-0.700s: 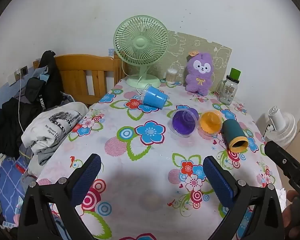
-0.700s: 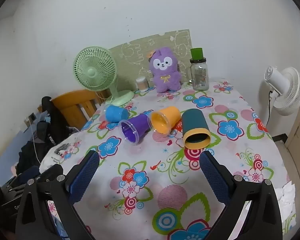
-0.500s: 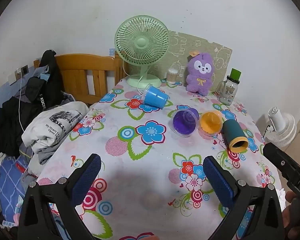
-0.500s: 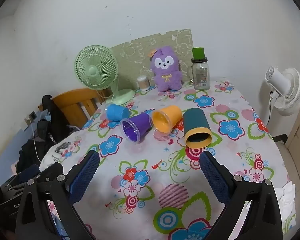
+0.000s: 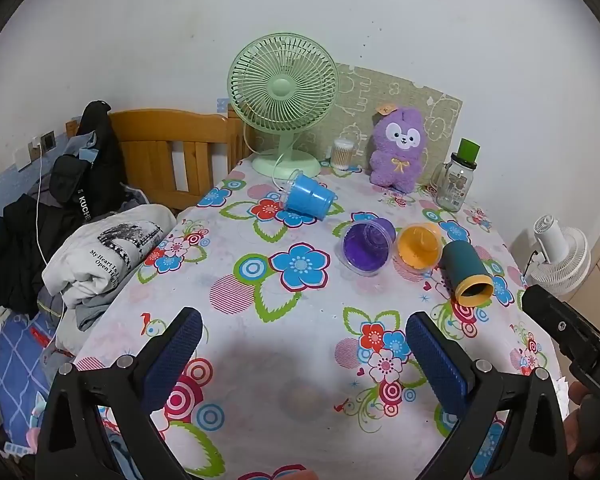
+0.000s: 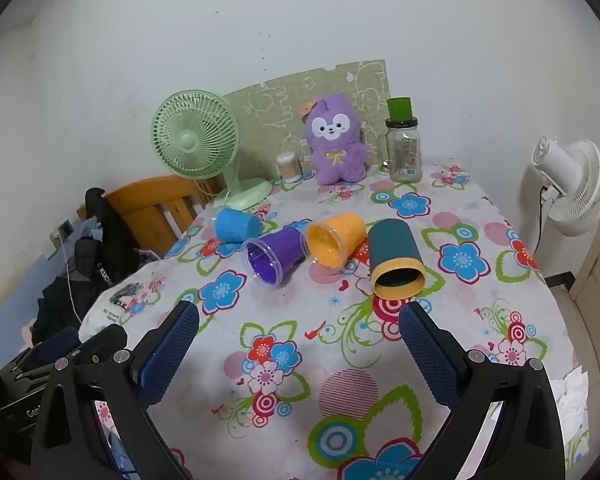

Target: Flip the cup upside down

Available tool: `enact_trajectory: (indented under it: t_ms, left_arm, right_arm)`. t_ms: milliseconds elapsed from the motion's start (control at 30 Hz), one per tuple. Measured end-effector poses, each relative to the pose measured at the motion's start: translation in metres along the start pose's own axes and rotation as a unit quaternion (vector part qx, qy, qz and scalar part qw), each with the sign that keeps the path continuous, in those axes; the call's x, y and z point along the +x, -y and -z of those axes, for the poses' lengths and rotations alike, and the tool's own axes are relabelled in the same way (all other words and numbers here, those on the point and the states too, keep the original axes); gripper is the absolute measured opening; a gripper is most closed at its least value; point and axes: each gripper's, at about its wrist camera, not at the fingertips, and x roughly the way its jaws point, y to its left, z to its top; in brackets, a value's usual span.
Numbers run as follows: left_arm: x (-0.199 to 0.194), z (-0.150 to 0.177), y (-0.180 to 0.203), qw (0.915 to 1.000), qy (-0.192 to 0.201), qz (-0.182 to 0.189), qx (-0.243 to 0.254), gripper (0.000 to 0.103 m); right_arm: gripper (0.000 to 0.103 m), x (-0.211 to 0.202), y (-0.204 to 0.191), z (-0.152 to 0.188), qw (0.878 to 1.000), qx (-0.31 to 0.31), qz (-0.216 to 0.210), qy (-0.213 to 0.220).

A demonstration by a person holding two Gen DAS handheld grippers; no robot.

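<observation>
Several cups lie on their sides on the flowered tablecloth (image 5: 260,360): a blue cup (image 5: 310,200) (image 6: 236,225), a purple cup (image 5: 367,246) (image 6: 274,255), an orange cup (image 5: 419,245) (image 6: 334,238) and a dark teal cup with a yellow rim (image 5: 468,272) (image 6: 394,262). My left gripper (image 5: 302,340) is open and empty over the near part of the table. My right gripper (image 6: 298,338) is open and empty, just short of the teal and purple cups. Part of the right gripper shows at the right edge of the left wrist view (image 5: 572,340).
At the back stand a green desk fan (image 5: 282,92), a purple plush toy (image 5: 398,150), a glass jar with a green lid (image 5: 458,178) and a small cotton-swab jar (image 5: 342,154). Clothes (image 5: 100,256) and a wooden bed frame (image 5: 168,144) lie left of the table; a white fan (image 6: 572,188) stands right.
Both grippers have drifted slightly; the views shift a little. The cups have not moved and both grippers stay open.
</observation>
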Motion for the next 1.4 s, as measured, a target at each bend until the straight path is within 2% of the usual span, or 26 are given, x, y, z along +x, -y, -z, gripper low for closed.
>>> enact_trajectory:
  t_ms: [1400]
  left_arm:
    - [0.0060, 0.0024, 0.0014, 1.0000, -0.008, 0.002, 0.000, 0.103]
  right_arm:
    - [0.101, 0.0087, -0.0048, 0.0068, 1.000, -0.007, -0.001, -0.017]
